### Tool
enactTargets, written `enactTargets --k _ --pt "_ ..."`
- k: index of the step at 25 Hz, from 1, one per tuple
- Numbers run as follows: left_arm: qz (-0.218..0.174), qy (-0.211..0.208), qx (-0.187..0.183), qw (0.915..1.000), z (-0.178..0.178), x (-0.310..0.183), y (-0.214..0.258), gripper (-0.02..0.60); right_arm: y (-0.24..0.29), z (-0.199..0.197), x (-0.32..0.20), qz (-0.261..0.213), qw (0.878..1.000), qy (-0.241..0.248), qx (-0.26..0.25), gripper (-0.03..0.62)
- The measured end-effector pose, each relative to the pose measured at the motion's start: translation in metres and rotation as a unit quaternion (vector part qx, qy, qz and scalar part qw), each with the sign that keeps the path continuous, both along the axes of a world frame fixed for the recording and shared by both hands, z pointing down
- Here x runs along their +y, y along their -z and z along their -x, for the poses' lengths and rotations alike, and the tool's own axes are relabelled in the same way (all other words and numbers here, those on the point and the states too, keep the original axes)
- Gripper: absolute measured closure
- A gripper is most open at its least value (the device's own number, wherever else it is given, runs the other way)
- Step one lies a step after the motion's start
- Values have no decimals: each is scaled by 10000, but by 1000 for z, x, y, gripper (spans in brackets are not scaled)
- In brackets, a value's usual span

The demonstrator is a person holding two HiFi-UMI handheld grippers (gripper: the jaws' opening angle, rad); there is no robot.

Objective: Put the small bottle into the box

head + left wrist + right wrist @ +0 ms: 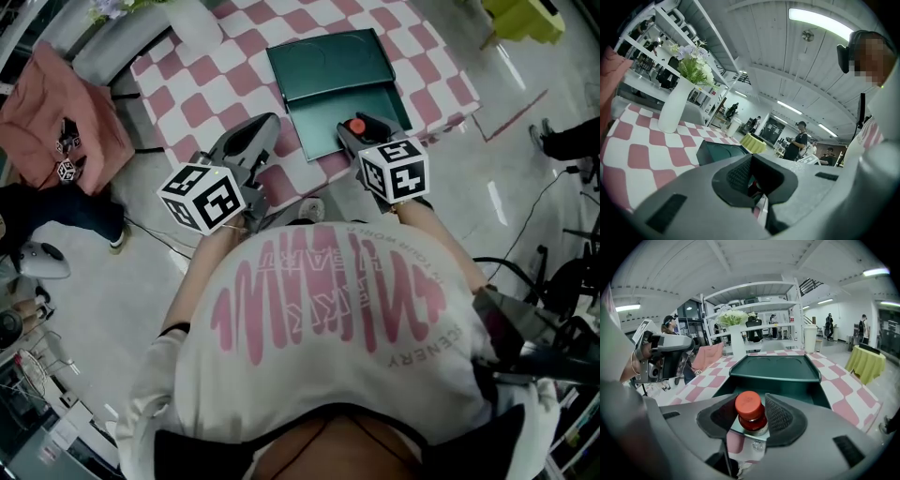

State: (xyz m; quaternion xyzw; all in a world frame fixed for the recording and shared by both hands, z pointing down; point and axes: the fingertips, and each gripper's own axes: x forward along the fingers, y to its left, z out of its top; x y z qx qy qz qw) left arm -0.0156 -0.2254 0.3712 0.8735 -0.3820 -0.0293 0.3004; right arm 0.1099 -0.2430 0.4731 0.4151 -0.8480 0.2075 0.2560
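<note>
A small bottle with a red cap (751, 411) stands upright between the pads of my right gripper (751, 414), which is shut on it. In the head view the bottle (356, 125) hangs at the near edge of the dark green box (319, 131), whose lid (330, 61) lies open behind it. The box's hollow (787, 389) is right in front of the bottle. My left gripper (270, 120) hovers over the checkered table left of the box, its jaws together and holding nothing. The box (717, 152) also shows just ahead of the left gripper (752, 158).
The pink and white checkered table (234, 66) carries a white vase of flowers (675, 110) at its far left. A pink garment (52, 112) lies to the left of the table. A yellow-green table (525, 19) stands at the far right. People stand in the background.
</note>
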Motion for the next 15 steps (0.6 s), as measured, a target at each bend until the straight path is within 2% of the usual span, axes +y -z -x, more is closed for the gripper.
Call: enactTargets --k 3,9,15 --pt "20 132 13 9999 0 13 2 574 0 -3 3 36 10000 16 -39 434" --pt "70 726 -44 9973 19 43 3 574 -9 -1 5 209 9994 264 -37 407" --pt "136 1183 -127 9928 37 70 -3 574 -11 1 8 165 9990 372 -162 402"
